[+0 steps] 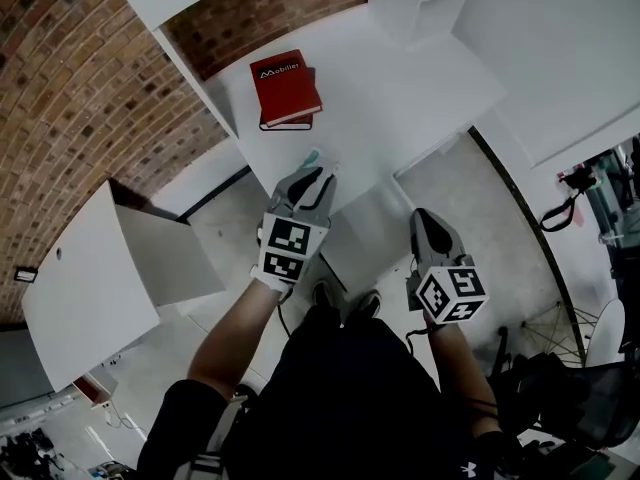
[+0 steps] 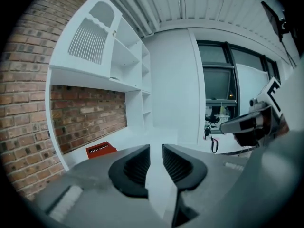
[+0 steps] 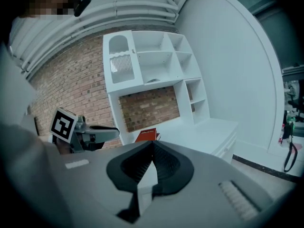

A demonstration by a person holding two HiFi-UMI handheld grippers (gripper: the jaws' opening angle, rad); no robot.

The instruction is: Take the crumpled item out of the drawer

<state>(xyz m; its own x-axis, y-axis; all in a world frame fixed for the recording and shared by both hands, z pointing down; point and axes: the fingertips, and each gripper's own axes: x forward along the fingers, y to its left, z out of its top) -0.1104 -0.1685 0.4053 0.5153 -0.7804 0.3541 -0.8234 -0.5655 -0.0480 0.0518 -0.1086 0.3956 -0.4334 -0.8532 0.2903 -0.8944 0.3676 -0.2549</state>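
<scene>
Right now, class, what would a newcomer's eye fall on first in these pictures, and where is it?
The red book lies on the white desk, near the brick wall. Nearer the camera, the left gripper hangs over the desk's edge with jaws apart, and the right gripper, shut, over the floor.

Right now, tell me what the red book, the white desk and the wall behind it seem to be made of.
Red book: stiff matte red cover with white print, likely board over paper pages.
Desk: smooth white board, painted or laminated, probably wood-based; the surface is even and faintly glossy.
Wall: exposed reddish-brown brick, rough and matte, with pale mortar lines.
</scene>
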